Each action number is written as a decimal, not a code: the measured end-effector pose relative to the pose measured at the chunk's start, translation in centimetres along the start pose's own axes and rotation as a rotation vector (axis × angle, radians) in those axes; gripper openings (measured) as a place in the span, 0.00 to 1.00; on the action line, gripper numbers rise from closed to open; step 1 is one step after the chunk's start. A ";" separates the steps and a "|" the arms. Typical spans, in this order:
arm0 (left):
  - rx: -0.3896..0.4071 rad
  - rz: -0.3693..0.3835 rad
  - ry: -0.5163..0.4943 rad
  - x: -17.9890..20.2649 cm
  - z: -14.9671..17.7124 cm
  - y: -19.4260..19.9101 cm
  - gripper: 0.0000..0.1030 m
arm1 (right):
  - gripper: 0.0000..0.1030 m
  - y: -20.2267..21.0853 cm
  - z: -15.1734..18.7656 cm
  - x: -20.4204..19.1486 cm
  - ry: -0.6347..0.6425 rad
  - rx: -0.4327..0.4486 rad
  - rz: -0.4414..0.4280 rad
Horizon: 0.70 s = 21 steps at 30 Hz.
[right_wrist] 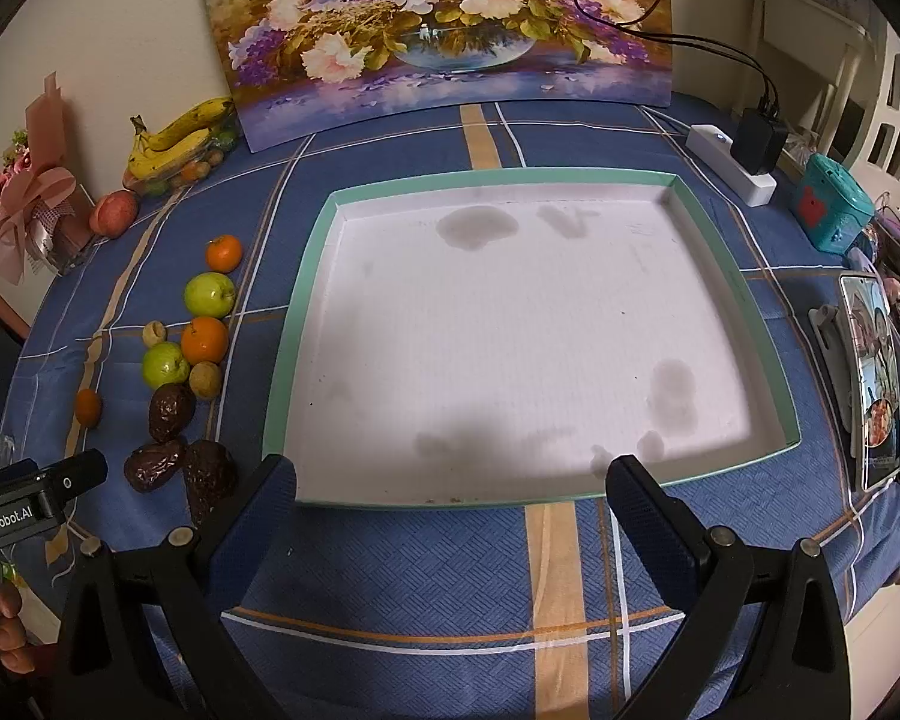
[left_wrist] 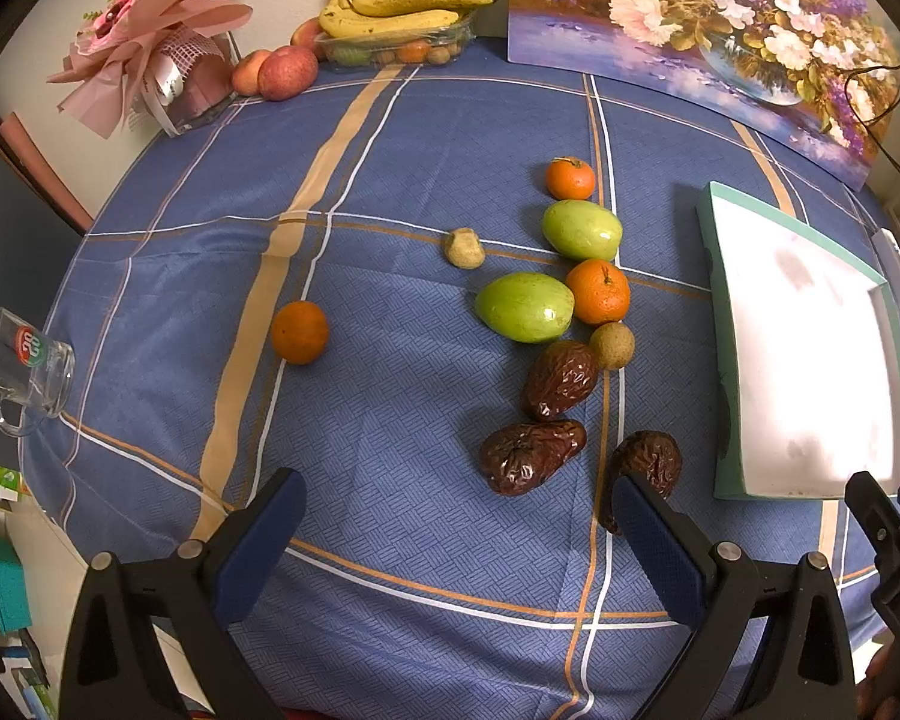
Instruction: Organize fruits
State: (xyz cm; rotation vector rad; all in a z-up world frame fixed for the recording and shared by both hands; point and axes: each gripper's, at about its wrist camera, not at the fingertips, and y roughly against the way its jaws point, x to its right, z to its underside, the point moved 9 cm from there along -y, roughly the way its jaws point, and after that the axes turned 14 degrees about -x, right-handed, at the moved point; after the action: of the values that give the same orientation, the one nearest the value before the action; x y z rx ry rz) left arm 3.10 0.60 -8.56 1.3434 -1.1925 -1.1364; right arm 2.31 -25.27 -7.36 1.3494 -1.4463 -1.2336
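Observation:
Loose fruit lies on the blue checked tablecloth [left_wrist: 390,420]: three oranges [left_wrist: 597,291], two green fruits [left_wrist: 524,306], two small tan fruits [left_wrist: 464,248] and three wrinkled brown dates [left_wrist: 531,456]. A shallow white tray with a teal rim [right_wrist: 306,324] sits to their right with nothing in it. My left gripper [left_wrist: 456,510] is open, low over the cloth just in front of the dates; its right finger hides part of one date [left_wrist: 651,456]. My right gripper [right_wrist: 450,492] is open at the tray's near edge, holding nothing.
Bananas [left_wrist: 402,9] on a clear box of fruit, apples [left_wrist: 287,72] and a pink bouquet [left_wrist: 150,36] stand at the back left. A flower painting [right_wrist: 450,24] leans on the wall. A glass mug [left_wrist: 24,366] sits at the left edge; a phone [right_wrist: 870,372] and power strip [right_wrist: 732,162] lie right.

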 end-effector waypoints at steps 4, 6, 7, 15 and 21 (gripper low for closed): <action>0.000 0.002 0.002 0.0 0.0 0.0 1.00 | 1.00 0.0 0.0 0.0 0.001 -0.002 0.002; -0.001 0.003 0.005 -0.1 0.0 0.0 1.00 | 1.00 0.0 0.1 -0.1 0.004 -0.003 0.003; -0.001 0.004 0.007 -0.1 0.0 0.0 1.00 | 1.00 0.0 0.0 -0.1 0.006 -0.004 0.004; 0.095 0.044 0.092 -2.1 -1.4 1.8 1.00 | 1.00 0.6 -0.4 -1.1 0.024 0.014 -0.017; 0.202 0.120 0.125 -3.8 -3.5 3.0 1.00 | 1.00 1.8 -1.4 -3.9 0.074 0.070 -0.062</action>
State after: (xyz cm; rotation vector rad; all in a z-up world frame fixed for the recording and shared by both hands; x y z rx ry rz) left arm 5.96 4.56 -5.11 1.4507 -1.3035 -0.8519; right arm 3.70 -21.67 -5.05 1.4821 -1.4170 -1.1687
